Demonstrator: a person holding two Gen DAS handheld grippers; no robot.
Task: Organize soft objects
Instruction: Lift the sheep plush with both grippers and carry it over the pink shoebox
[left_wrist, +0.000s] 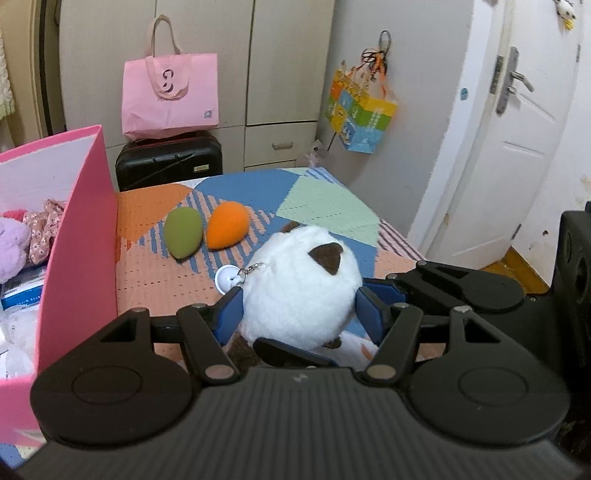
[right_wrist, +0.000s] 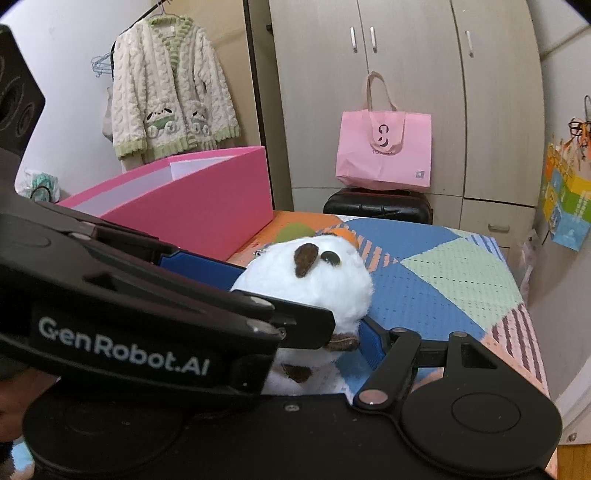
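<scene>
Two hand-held black grippers with blue pads are both working on one white plush toy (left_wrist: 301, 288), a round fluffy animal with brown ear patches and a small metal keychain clipped to its side. The left gripper (left_wrist: 299, 314) is clamping the toy's round head between its two blue pads, one pressing in on each flank. The right gripper (right_wrist: 354, 332) is coming in from the right and reaching under the toy's head toward its lower body; one blue pad (right_wrist: 373, 341) is lying against the fur there, but the left gripper's body is covering the other finger, so whether this claw is actually squeezing the toy cannot be told. The toy is sitting over a patchwork bedspread (left_wrist: 325, 206) of orange, blue and mint green. Just beyond it, a green sponge (left_wrist: 183, 232) and an orange sponge (left_wrist: 225, 229) — both egg-shaped — are lying side by side, touching. To the left, an open pink box (left_wrist: 79, 236) is standing on the bed, already containing a purple plush and floral fabric. Behind the bed, a pink tote bag (left_wrist: 170, 96) is resting on a black suitcase (left_wrist: 168, 160).
</scene>
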